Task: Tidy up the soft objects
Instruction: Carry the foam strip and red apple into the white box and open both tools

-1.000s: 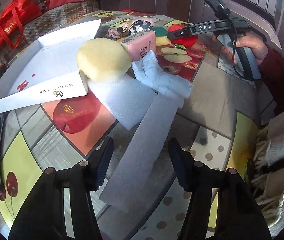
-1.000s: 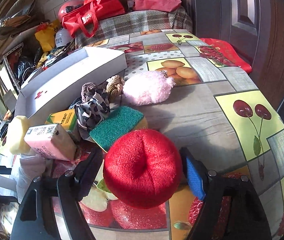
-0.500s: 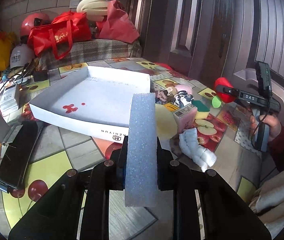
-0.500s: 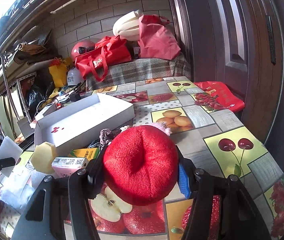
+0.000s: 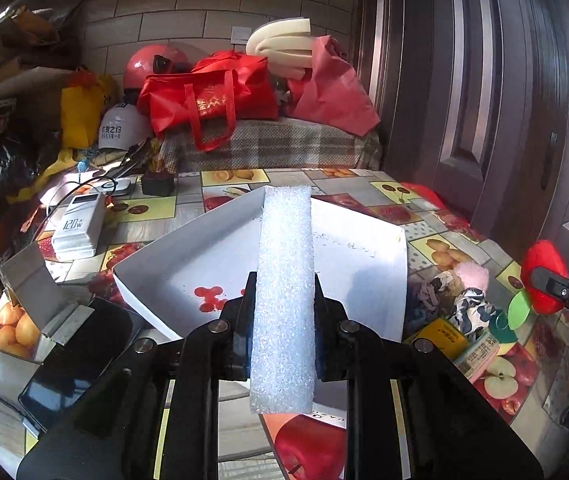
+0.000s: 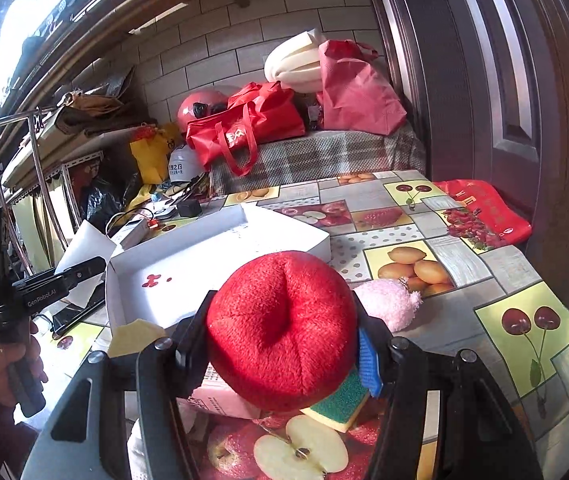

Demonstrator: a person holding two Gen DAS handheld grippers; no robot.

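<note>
The left gripper [image 5: 282, 300] clamps a white foam strip [image 5: 284, 280]; the right gripper [image 6: 284, 340] squeezes a red plush apple [image 6: 282, 334]. Over the white cardboard tray [image 5: 364, 248], the long strip risks pivoting loose.

1. Foam strip [image 5: 284, 300] hides the box [image 5: 188, 264] floor behind it.
2. Plush apple [image 6: 282, 330] covers most of the carton [image 6: 216, 398] & sponge [image 6: 340, 400] under it.
3. Right gripper [image 5: 556, 292]: body cut off by the frame edge.
4. Writing on box floor too small to read.
</note>
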